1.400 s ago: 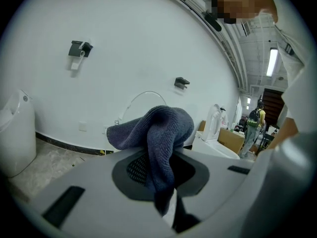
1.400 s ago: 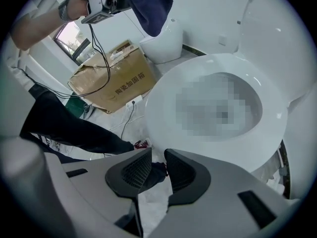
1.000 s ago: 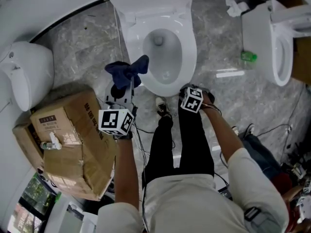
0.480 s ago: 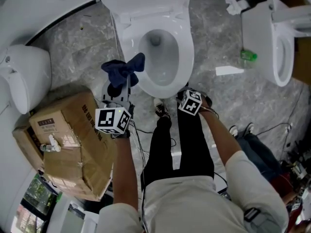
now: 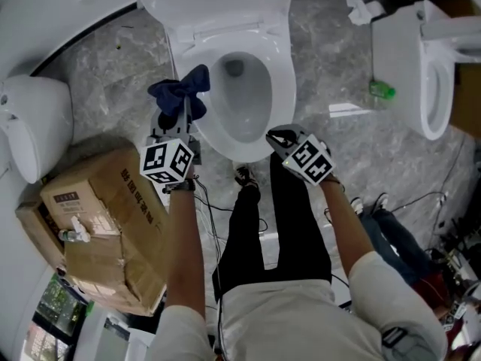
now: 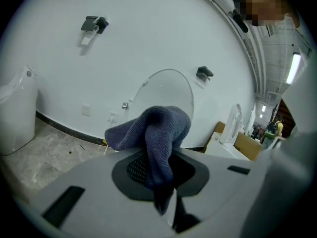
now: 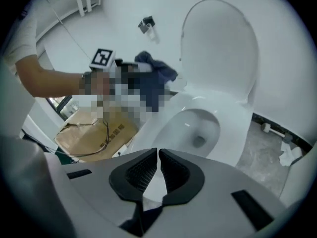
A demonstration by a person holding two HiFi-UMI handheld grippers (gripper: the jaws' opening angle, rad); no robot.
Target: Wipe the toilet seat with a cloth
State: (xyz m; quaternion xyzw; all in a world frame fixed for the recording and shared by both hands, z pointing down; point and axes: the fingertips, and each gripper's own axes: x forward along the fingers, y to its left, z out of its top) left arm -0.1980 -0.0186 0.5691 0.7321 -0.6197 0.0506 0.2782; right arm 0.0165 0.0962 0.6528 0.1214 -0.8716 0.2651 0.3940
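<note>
Head view: left gripper [image 5: 183,116] grips cloth [image 5: 177,92]; box label [image 5: 63,194] seems illegible.

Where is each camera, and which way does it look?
Head view: on the person's head, looking steeply down at the toilet; both arms, legs, left gripper and right gripper show.
Left gripper view: on the left gripper, facing the wall and raised lid; its jaws grip the cloth.
Right gripper view: on the right gripper, facing the bowl; its empty jaws are closing; the left forearm shows.
Shared: head and right gripper views both show bowl and cloth.
</note>
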